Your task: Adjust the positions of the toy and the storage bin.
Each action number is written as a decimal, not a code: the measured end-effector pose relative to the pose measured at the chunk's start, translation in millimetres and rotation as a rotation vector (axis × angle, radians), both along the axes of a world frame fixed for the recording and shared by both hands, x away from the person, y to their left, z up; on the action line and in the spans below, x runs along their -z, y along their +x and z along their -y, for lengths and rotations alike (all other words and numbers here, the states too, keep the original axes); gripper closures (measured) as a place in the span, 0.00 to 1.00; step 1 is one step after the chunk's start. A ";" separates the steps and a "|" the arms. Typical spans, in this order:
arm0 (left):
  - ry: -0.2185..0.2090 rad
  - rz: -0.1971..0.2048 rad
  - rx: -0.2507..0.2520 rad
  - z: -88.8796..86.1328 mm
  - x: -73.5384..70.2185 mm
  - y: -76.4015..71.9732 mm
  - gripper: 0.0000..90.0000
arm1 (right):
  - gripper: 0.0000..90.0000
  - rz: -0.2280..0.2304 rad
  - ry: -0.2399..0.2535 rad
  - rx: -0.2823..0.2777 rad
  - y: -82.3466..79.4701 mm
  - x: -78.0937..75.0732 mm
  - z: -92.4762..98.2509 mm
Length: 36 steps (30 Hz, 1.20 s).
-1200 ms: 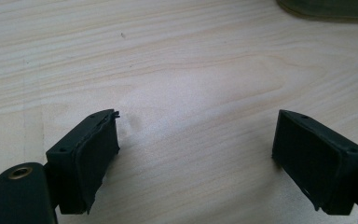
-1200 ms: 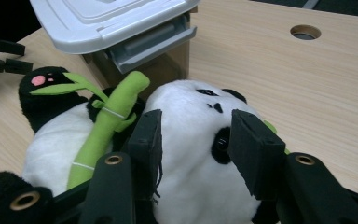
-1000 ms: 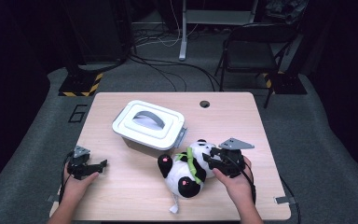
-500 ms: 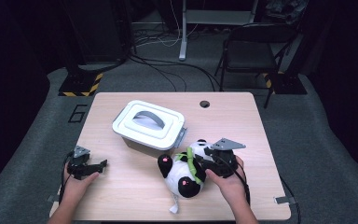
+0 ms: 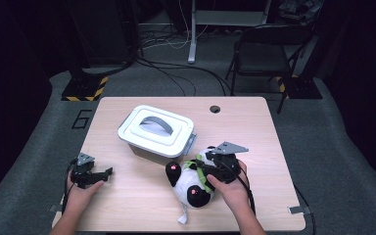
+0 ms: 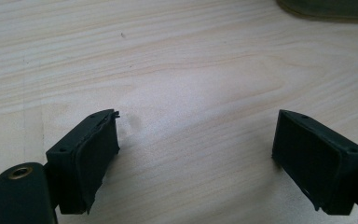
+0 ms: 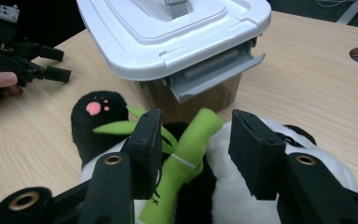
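Two tools are seen from the high view: the left tool is rested low on the counter at the near left, well apart from everything, while the right tool is laid over the panda plush, which lies on its back near the front edge, just in front of the lidded white box.

From the left gripper view, the left tool's jaws are spread wide over bare wood, with nothing between them.

From the right gripper view, the right tool is set astride the plush's green bamboo stalk. Its jaws stand about half open and have just been opening slightly; the left one is touching or nearly touching the stalk and its leaves, while a clear gap is left at the right one, so no grip is made yet. The box's grey latch hangs just beyond.

The step in hand is judged to be the grasp on the plush. A closing of the jaws on stalk and fur is called for next, then a lift; the lid, still shut, would presumably have to be dealt with by the idle left tool.
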<state>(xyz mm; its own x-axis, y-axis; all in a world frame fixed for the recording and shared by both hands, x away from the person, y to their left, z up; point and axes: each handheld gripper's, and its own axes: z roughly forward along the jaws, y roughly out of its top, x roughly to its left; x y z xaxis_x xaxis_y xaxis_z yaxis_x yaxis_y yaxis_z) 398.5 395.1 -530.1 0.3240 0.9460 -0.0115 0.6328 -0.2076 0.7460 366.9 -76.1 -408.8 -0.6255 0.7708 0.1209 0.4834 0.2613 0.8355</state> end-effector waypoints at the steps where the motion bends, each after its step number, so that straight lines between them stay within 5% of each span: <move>1: 0.002 -0.004 0.001 -0.1 -0.4 -0.1 0.16 | 0.58 0.004 0.003 0.003 1.2 -0.7 -1.5; 8: 0.002 -0.004 0.001 -0.1 -0.3 -0.1 0.16 | 0.54 0.008 0.032 0.016 9.1 -3.0 -10.3; 27: 0.001 -0.004 0.001 -0.1 -0.3 -0.1 0.16 | 0.55 -0.063 -0.065 -0.007 12.3 23.3 -24.3; 36: 0.001 -0.004 0.001 -0.1 -0.3 -0.1 0.16 | 0.58 -0.091 -0.052 -0.029 14.5 28.3 -25.0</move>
<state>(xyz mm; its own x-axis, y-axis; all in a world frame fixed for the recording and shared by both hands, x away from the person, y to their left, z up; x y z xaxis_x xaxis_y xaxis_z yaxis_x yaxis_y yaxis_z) 398.5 395.2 -529.8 0.3245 0.9458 -0.0116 0.6354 -0.2089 0.7434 381.4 -51.1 -437.0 -0.6356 0.7595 0.1383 0.5484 0.3181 0.7733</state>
